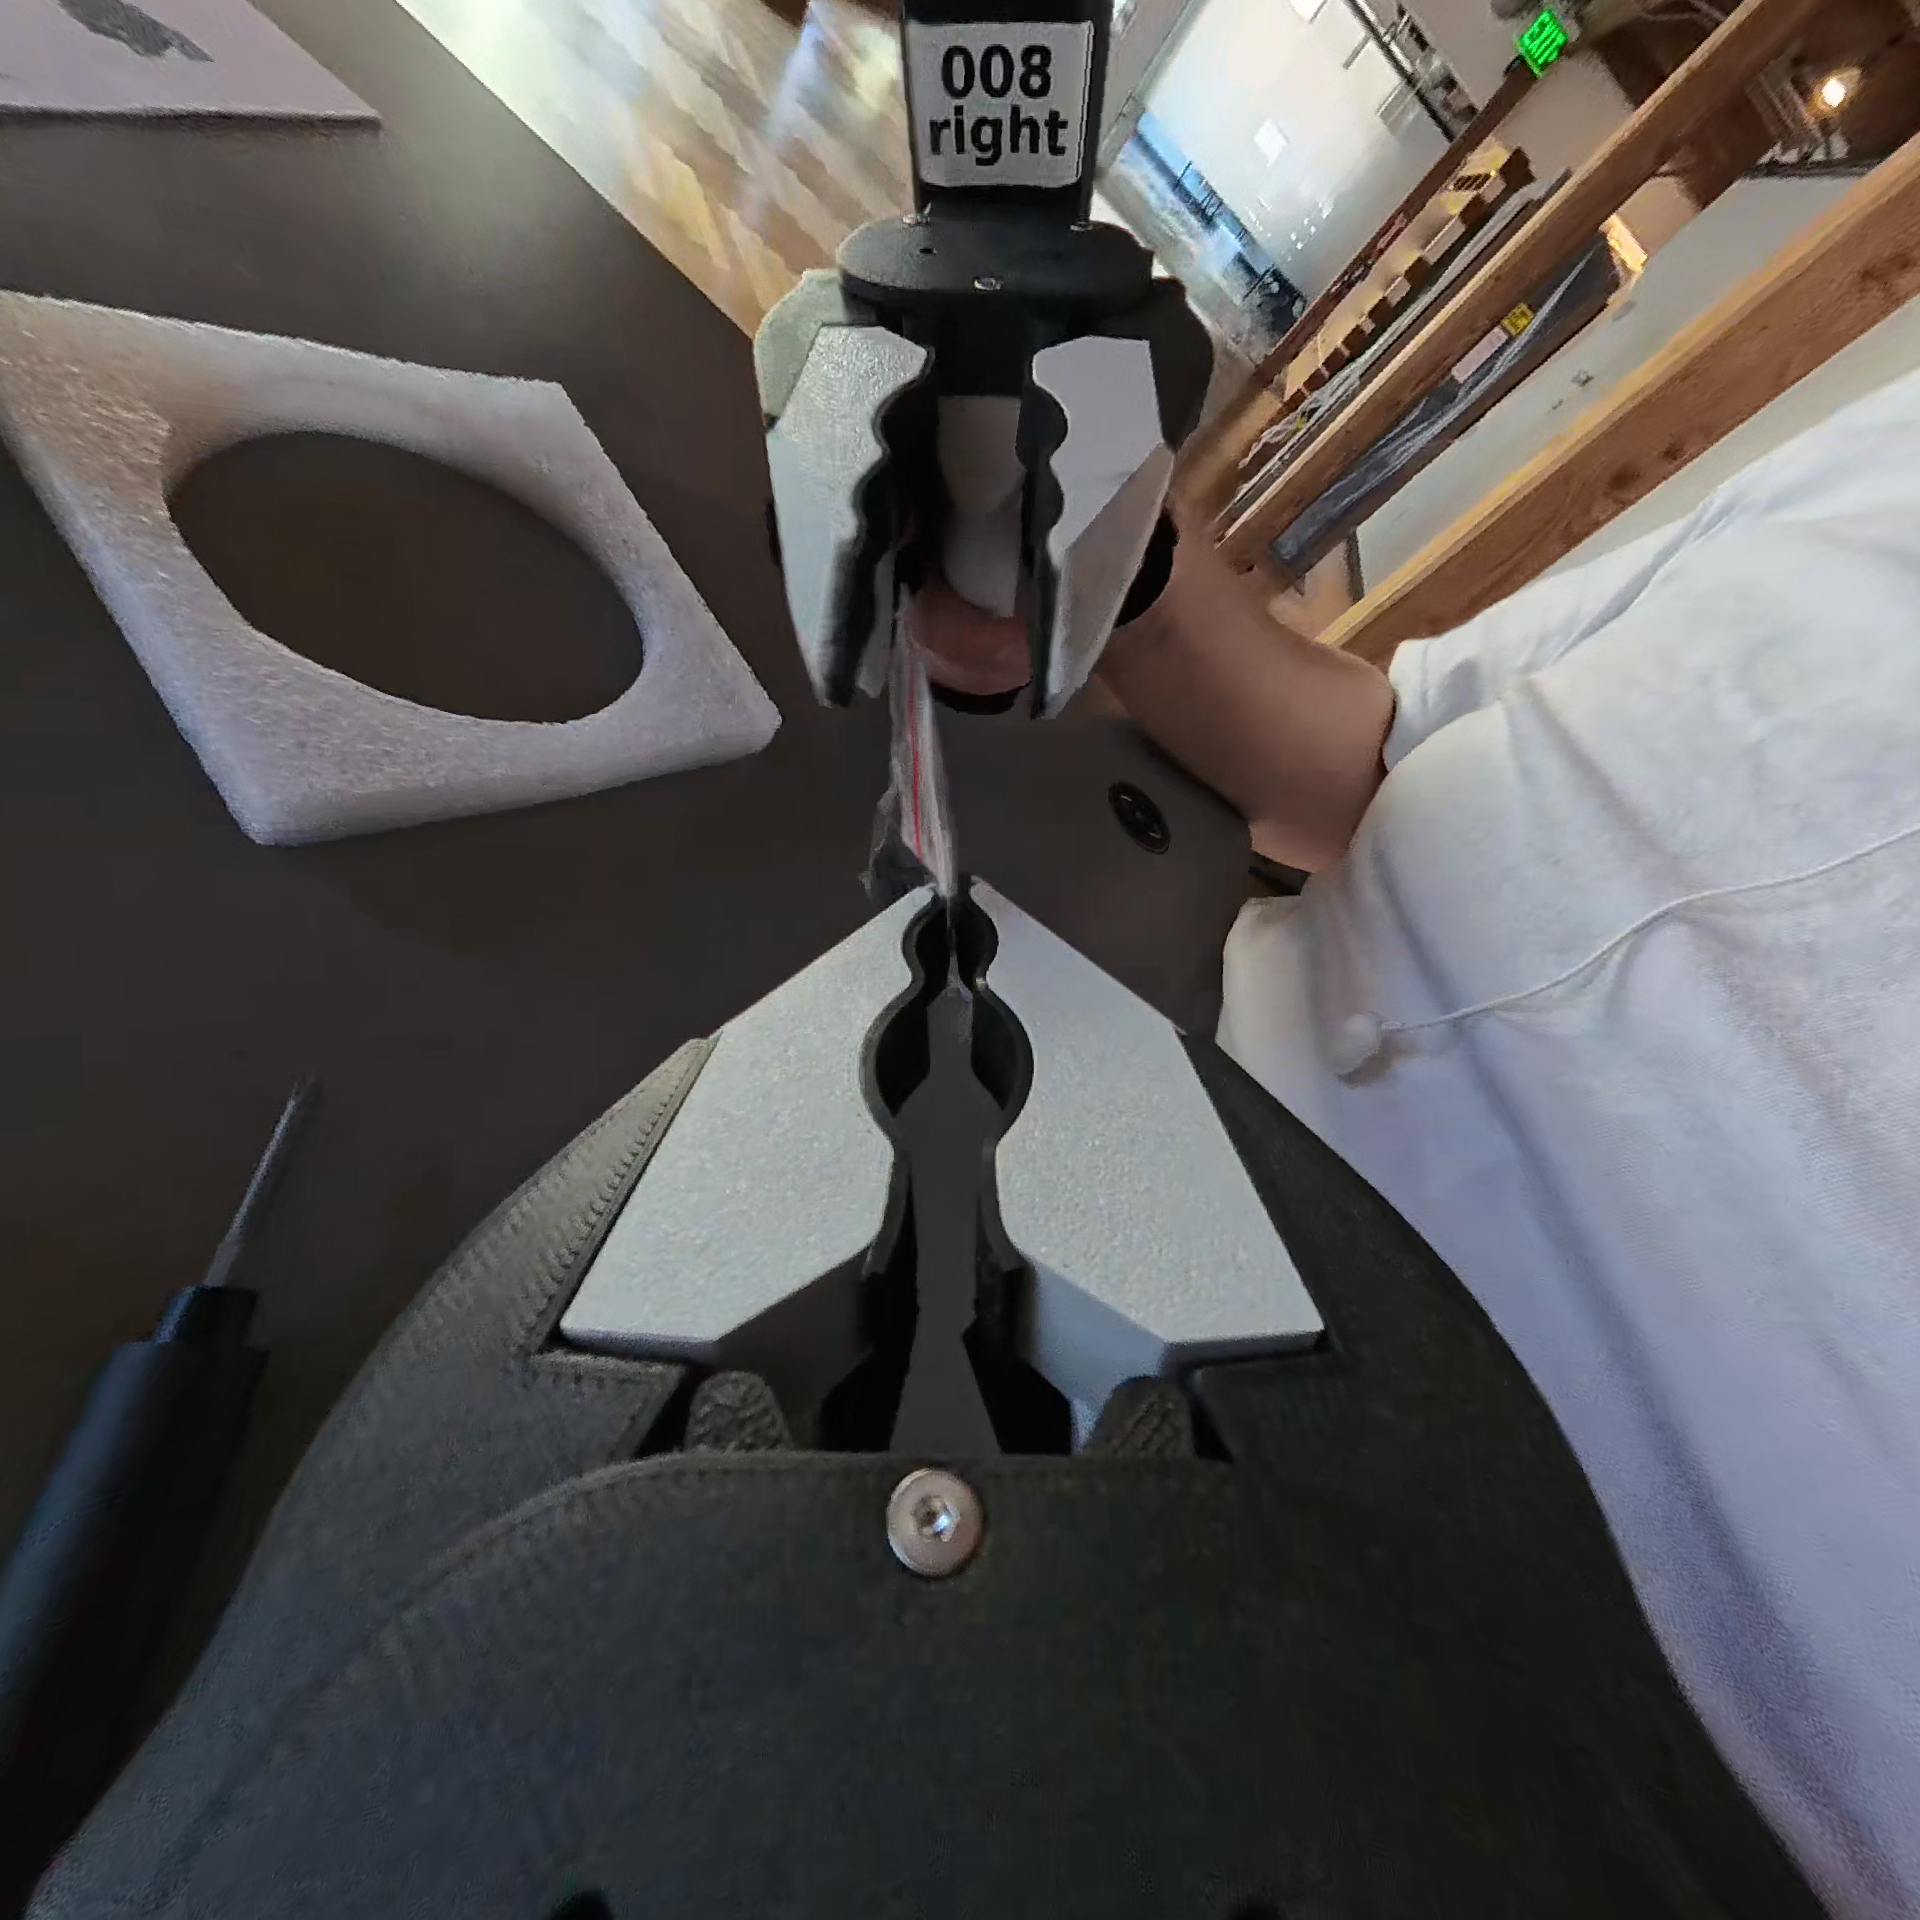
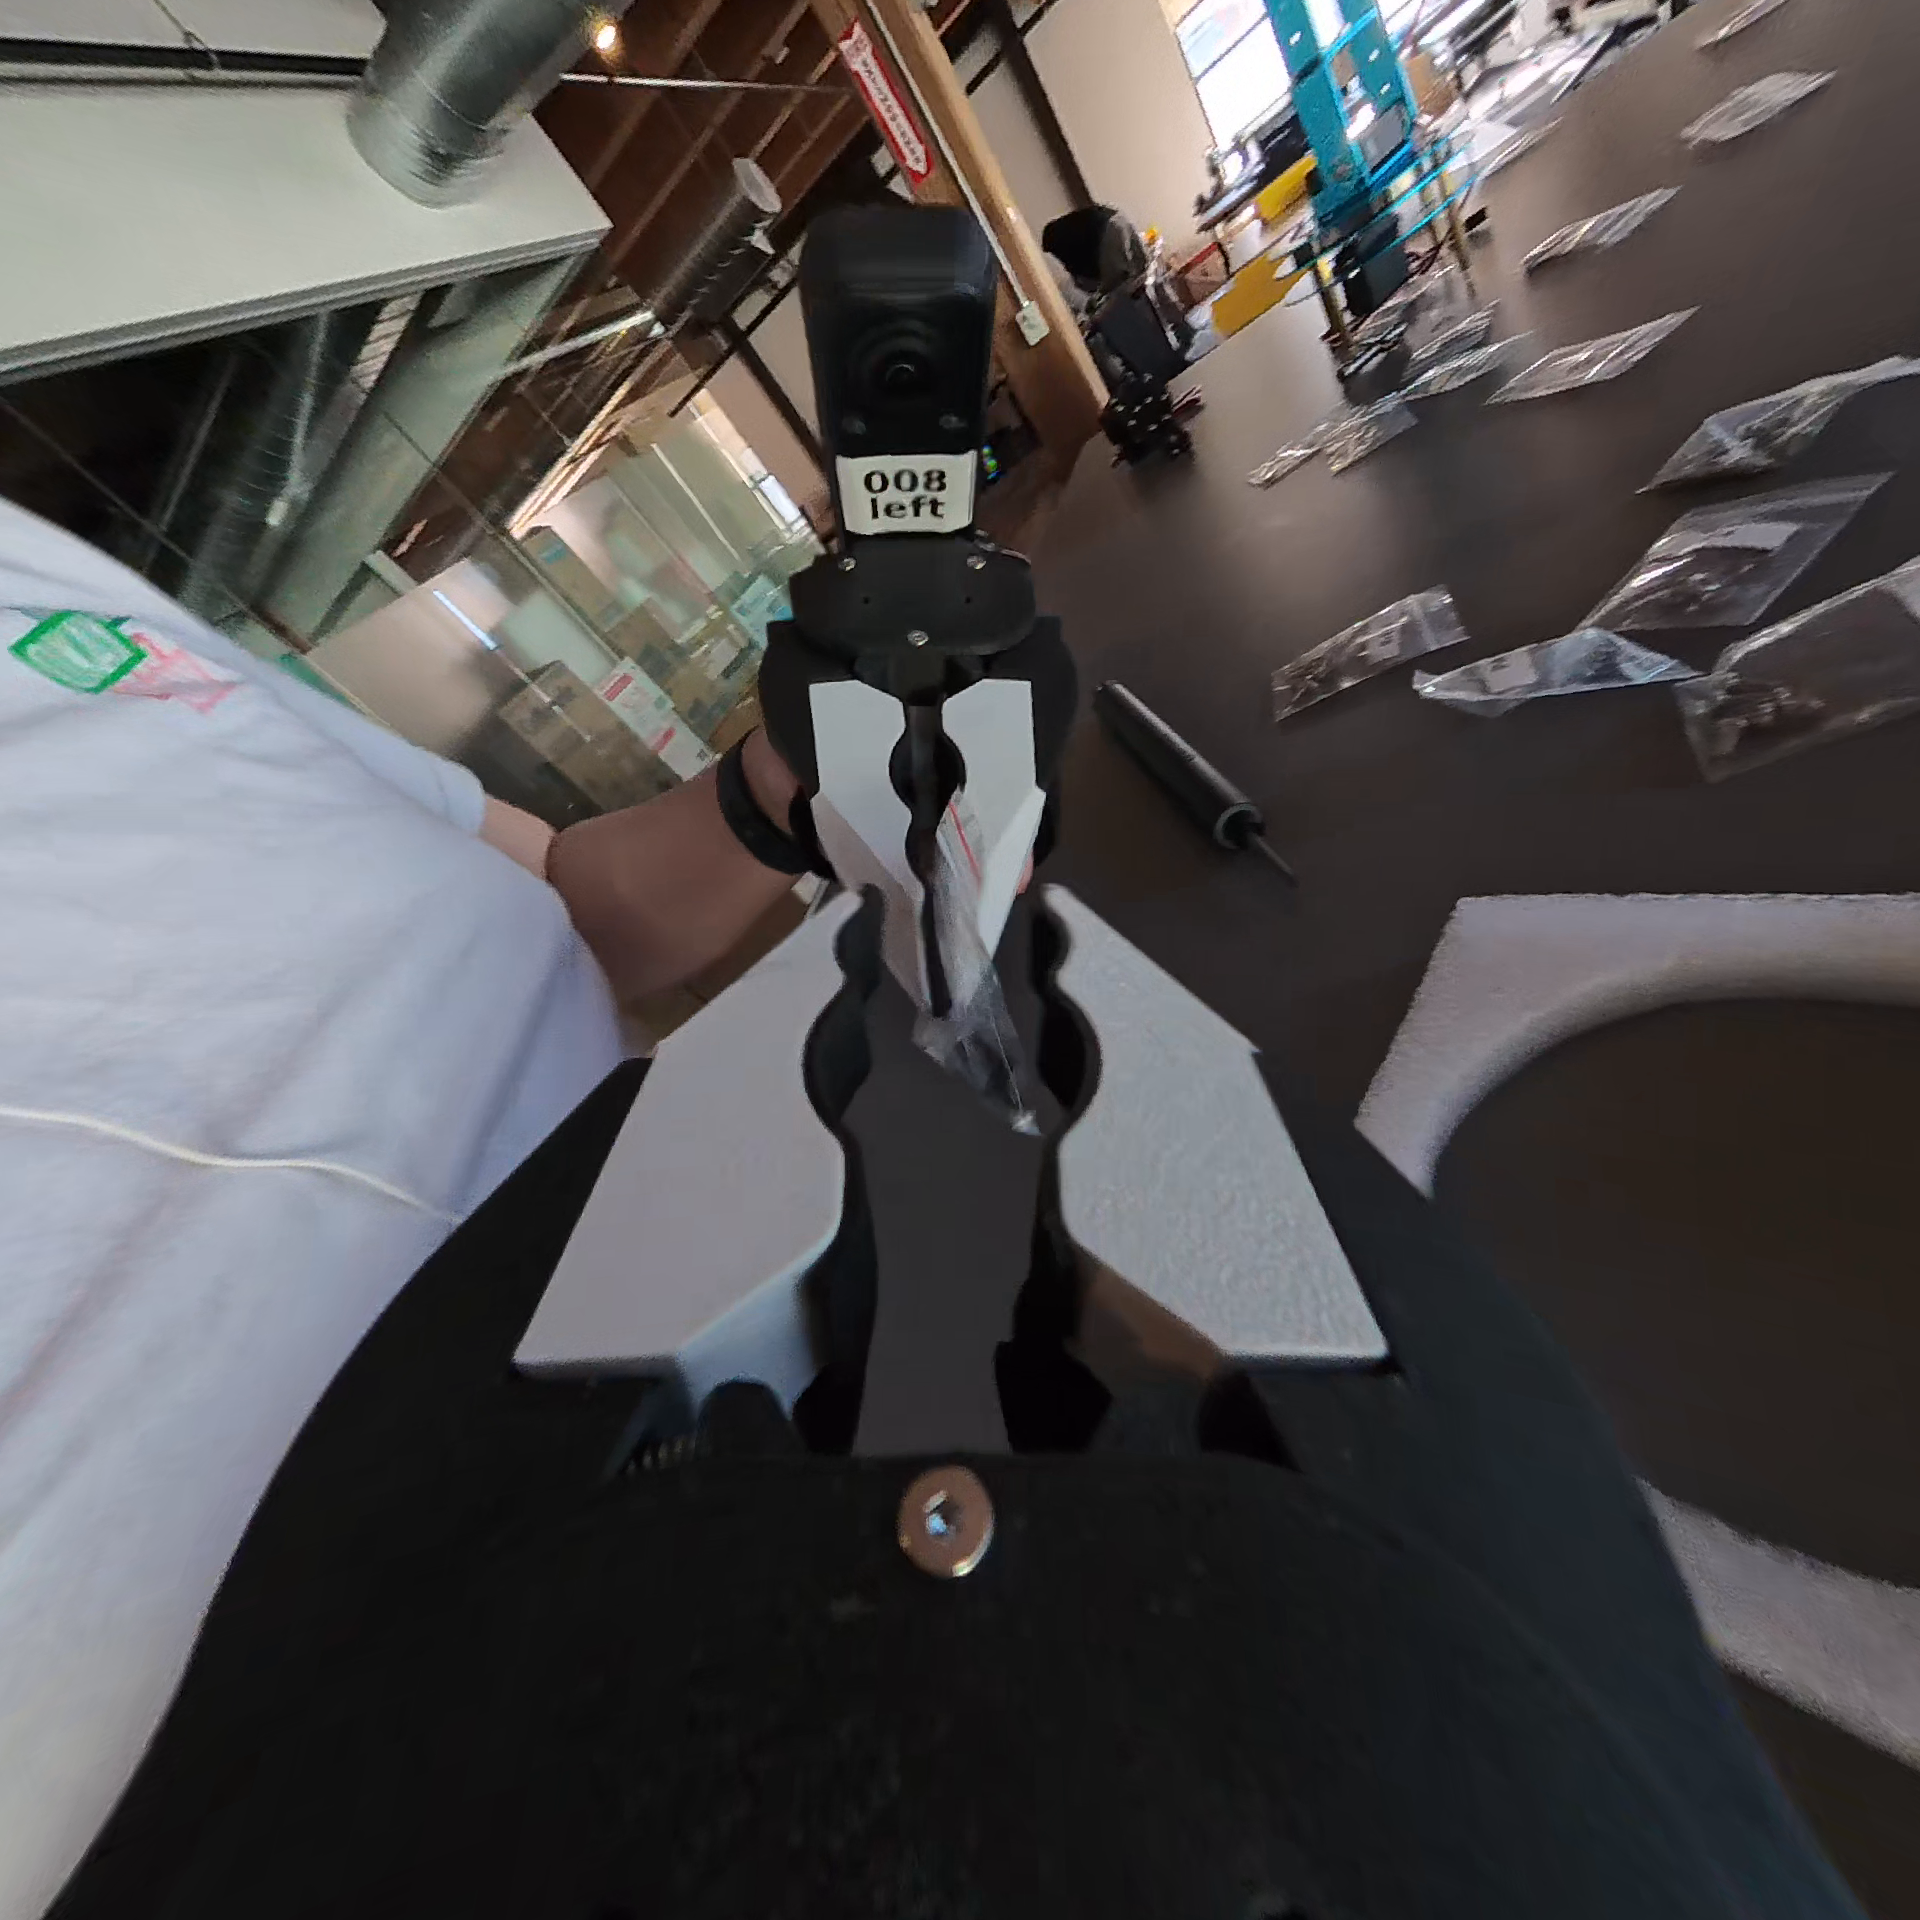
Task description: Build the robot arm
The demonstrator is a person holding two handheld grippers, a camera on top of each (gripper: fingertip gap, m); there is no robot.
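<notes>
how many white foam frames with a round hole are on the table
1. The white foam frame lies flat on the dark table, just beyond the black screwdriver. In the right wrist view it runs off the picture's edge.

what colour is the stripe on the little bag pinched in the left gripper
Red, on the clear bag; left wrist view shows it best.

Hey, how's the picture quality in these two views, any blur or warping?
Left wrist view: strong fisheye bending, screwdriver at the edge soft, small clear bag slightly blurred. Right wrist view: same warping, foam frame stretched, far window overexposed, bags on table smeared.
</notes>
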